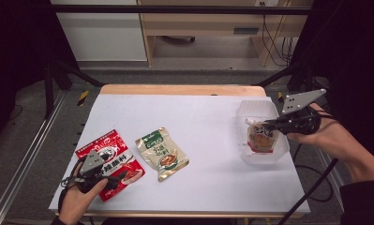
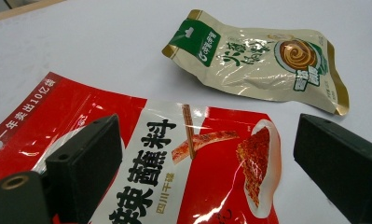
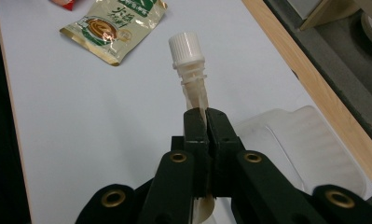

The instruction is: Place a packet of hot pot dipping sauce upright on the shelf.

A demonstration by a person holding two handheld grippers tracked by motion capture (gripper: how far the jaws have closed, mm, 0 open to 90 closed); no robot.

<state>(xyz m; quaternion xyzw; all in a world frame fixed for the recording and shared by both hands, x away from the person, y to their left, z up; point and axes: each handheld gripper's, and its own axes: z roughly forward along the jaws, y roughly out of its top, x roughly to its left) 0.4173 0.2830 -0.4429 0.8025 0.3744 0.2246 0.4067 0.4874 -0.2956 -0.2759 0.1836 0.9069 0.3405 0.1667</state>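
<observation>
the red packet (image 2: 183,172) bears "一年卖出10亿袋" along its edge, large "辣蘸料" and small "四川干碟". the beige packet's (image 2: 263,65) lettering is too blurred to read.

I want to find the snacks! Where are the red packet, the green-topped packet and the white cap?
red packet (image 2: 211,158): left gripper view, printed front.
green-topped packet (image 1: 162,153): high view, middle.
white cap (image 3: 185,46): right gripper view, ribbed side.

Lab: black metal frame (image 1: 58,70), dangling cables (image 1: 273,37), white-covered table (image 1: 198,112).
</observation>
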